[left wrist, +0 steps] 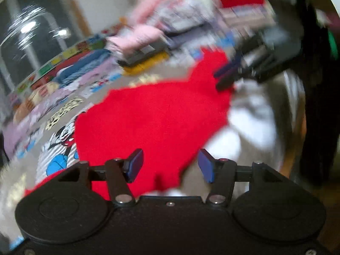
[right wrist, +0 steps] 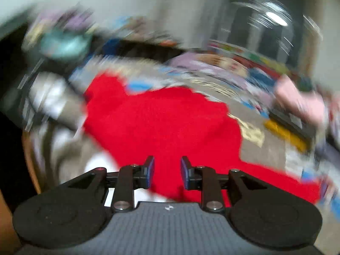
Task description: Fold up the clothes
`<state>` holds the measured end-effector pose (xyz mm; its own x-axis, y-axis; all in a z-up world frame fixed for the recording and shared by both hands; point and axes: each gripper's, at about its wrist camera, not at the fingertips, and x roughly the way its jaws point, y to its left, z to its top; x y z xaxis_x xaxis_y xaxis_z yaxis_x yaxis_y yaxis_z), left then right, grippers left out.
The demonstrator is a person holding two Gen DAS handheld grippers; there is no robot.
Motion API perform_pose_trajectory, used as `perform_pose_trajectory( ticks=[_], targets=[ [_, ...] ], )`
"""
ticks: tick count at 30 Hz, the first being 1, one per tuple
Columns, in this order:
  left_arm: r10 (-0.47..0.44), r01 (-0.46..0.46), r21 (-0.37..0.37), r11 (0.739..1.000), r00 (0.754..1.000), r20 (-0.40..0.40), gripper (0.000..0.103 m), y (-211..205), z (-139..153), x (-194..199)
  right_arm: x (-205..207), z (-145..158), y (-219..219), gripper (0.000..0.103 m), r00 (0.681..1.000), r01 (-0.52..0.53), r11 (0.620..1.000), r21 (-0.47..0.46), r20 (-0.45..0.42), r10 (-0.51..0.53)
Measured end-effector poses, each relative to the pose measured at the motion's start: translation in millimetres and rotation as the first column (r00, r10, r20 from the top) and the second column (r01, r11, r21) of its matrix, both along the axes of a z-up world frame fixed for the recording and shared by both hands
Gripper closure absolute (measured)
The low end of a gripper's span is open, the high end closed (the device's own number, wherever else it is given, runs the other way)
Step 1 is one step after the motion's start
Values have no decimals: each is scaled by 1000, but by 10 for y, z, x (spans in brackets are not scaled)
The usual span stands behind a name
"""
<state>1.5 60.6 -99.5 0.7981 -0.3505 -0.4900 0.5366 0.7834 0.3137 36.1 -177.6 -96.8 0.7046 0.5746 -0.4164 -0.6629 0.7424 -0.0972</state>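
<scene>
Fingers of the left gripper (left wrist: 170, 165) were spread wide apart, with nothing between them. The right gripper (right wrist: 167, 172) was open too, but less wide, and it held nothing. A red cloth (left wrist: 157, 119) lay spread out just past both grippers on a cartoon play mat (left wrist: 61, 138). Pink clothes (left wrist: 140, 36) sat in a blurry pile at 12 o'clock on the mat. White cloth (left wrist: 250, 125) lay at 3 o'clock of the red cloth.
</scene>
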Motion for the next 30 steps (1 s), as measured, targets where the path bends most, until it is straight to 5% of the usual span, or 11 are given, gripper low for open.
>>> perform_pose_trajectory(
  ticks=[2, 7, 12, 15, 19, 21, 23, 26, 28, 29, 30],
  targets=[
    [51, -51, -66, 997, 999, -2, 46, -20, 16, 93, 237, -8, -113, 76, 994, 98, 990, 98, -49, -94],
    [100, -102, -84, 991, 994, -36, 46, -33, -57, 230, 500, -342, -168, 70, 959, 139, 990, -4, -249, -136],
    [116, -121, -111, 986, 992, -51, 46, 0, -139, 240, 459, -100, -416, 64, 966, 193, 979, 71, -190, -176],
    [113, -123, -144, 982, 991, -78, 46, 17, -172, 316, 711, -21, -848, 55, 907, 398, 895, 200, -233, -351],
    [91, -108, -160, 981, 990, -112, 46, 7, -233, 399, 1115, -108, -1619, 48, 748, 656, 691, 302, -385, -541],
    [72, -93, -176, 980, 990, -120, 46, 7, -250, 435, 1330, -266, -1935, 46, 687, 718, 610, 333, -479, -547],
    [63, -87, -181, 980, 989, -132, 46, -6, -283, 467, 1579, -389, -2133, 45, 645, 751, 569, 335, -557, -523],
    [64, -88, -163, 983, 987, -146, 46, -32, -337, 512, 1803, -471, -2251, 46, 649, 746, 567, 350, -572, -502],
    [65, -90, -166, 982, 986, -152, 46, -30, -349, 538, 1947, -473, -2211, 52, 669, 721, 611, 326, -557, -492],
    [65, -92, -170, 981, 986, -154, 46, -22, -347, 548, 2000, -475, -2171, 58, 683, 703, 640, 310, -546, -486],
    [68, -94, -171, 981, 986, -155, 46, -14, -349, 555, 2053, -476, -2131, 83, 696, 684, 668, 293, -536, -478]
  ],
)
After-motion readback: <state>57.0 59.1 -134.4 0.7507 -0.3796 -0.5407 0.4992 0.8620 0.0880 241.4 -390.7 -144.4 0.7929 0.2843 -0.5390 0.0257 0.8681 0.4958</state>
